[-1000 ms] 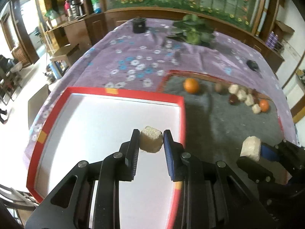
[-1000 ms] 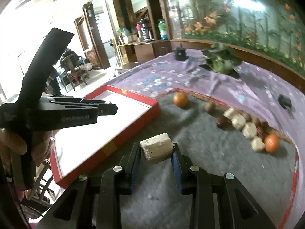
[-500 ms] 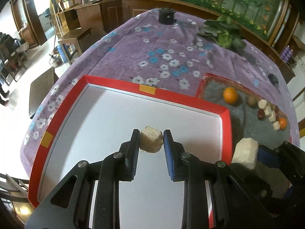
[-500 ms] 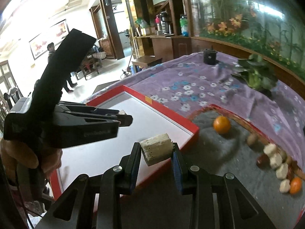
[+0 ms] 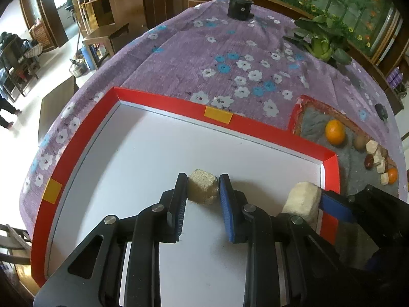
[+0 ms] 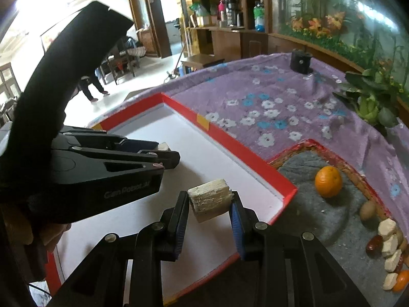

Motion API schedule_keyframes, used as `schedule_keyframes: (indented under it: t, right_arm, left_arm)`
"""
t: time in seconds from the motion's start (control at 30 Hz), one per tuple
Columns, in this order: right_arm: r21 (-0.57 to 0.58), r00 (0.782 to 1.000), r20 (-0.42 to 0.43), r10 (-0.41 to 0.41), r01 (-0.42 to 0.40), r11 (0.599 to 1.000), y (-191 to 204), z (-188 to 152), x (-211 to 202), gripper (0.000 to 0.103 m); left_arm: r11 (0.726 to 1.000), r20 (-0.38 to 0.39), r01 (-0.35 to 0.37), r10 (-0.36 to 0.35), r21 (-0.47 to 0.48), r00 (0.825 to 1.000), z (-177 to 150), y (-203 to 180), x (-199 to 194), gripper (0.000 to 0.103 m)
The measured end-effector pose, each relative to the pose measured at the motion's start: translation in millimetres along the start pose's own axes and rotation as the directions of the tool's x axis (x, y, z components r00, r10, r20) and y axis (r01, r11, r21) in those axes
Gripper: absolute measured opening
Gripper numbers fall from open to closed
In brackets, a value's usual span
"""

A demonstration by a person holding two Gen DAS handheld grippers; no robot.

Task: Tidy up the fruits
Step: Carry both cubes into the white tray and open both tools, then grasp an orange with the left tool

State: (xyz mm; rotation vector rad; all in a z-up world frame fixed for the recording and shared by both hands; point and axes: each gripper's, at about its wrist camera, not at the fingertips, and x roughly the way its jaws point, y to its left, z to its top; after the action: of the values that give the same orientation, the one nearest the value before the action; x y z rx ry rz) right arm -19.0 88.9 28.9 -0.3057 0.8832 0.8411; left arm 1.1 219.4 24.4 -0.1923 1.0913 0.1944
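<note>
My left gripper [image 5: 203, 192] is shut on a tan cube-shaped fruit piece [image 5: 202, 188] and holds it over the white floor of the red-rimmed tray [image 5: 163, 100]. My right gripper [image 6: 209, 202] is shut on a pale cream fruit chunk [image 6: 210, 199], held above the tray's right part [image 6: 237, 143]. That chunk also shows in the left wrist view [image 5: 301, 199]. The left gripper shows in the right wrist view [image 6: 163, 157], to the left of the chunk. An orange [image 5: 334, 131] lies on the grey mat [image 5: 358, 174] to the tray's right.
On the grey mat [image 6: 319, 220] lie an orange [image 6: 328, 181], pale chunks [image 6: 388, 243], brown fruits and a small orange [image 6: 401, 281]. A purple floral cloth [image 5: 230, 58] covers the table. A black pot [image 5: 239, 7] and leafy greens [image 5: 319, 41] stand at the back.
Both grippers have moved left from the grey mat to over the tray, each still holding its piece. The right gripper has come closer beside the left.
</note>
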Motion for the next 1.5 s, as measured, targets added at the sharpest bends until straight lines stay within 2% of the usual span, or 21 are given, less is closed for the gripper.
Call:
schedule_keyframes:
  t: [0.1, 0.13, 0.2, 0.27, 0.43, 0.57, 0.73, 0.83, 1.03, 1.27, 1.5]
  right_arm:
    - [-0.011, 1.000, -0.001, -0.005, 0.005, 1.000, 1.2, -1.4, 4.7, 0.032]
    - [-0.012, 1.000, -0.001, 0.000, 0.000, 1.000, 1.4, -2.0, 4.1, 0.038]
    - [-0.002, 1.000, 0.006, 0.007, -0.007, 1.000, 0.8, -4.1, 0.0, 0.051]
    - [0.023, 0.999, 0.037, 0.021, -0.022, 1.000, -2.4, -7.5, -9.2, 0.051]
    - [0.062, 0.996, 0.092, 0.006, -0.012, 0.998, -7.3, -17.9, -35.2, 0.051]
    - [0.085, 0.990, 0.139, 0.001, -0.013, 0.996, -13.2, -35.3, -65.7, 0.051]
    - [0.093, 0.988, 0.134, -0.071, 0.059, 0.994, -22.5, -56.7, -91.8, 0.051]
    - [0.127, 0.988, 0.130, -0.088, 0.071, 0.989, -33.7, -72.5, -104.5, 0.051]
    - [0.193, 0.980, 0.133, -0.151, 0.124, 0.973, -56.3, -103.0, -128.3, 0.051]
    - [0.257, 0.972, 0.134, -0.191, 0.152, 0.954, -82.5, -128.5, -150.5, 0.051]
    - [0.315, 0.966, 0.149, -0.210, 0.154, 0.937, -105.1, -142.6, -160.0, 0.051]
  left_arm:
    - [1.000, 0.001, -0.003, 0.003, 0.001, 1.000, -0.1, 0.1, 0.6, 0.027]
    - [1.000, 0.000, -0.005, 0.005, 0.000, 1.000, -0.5, 0.3, 0.4, 0.030]
    - [1.000, -0.002, 0.003, -0.003, -0.011, 1.000, -0.9, 0.7, 0.2, 0.047]
    - [0.999, 0.000, 0.017, -0.017, -0.029, 1.000, -1.9, 3.3, -1.8, 0.052]
    - [0.999, 0.019, -0.007, 0.007, -0.031, 1.000, -6.1, 2.2, -13.1, 0.052]
    - [1.000, 0.057, 0.001, 0.000, -0.022, 0.998, -12.0, -6.8, -29.7, 0.052]
    - [0.999, 0.097, 0.034, -0.035, 0.009, 0.995, -17.3, -30.1, -50.7, 0.052]
    - [0.997, 0.118, 0.062, -0.066, 0.036, 0.991, -20.2, -50.8, -60.6, 0.062]
    - [0.992, 0.119, 0.084, -0.095, 0.099, 0.988, -25.0, -91.1, -67.3, 0.062]
    - [0.987, 0.116, 0.088, -0.104, 0.138, 0.988, -23.8, -128.8, -66.2, 0.062]
    - [0.989, 0.112, 0.065, -0.081, 0.134, 0.990, -14.7, -143.1, -59.4, 0.062]
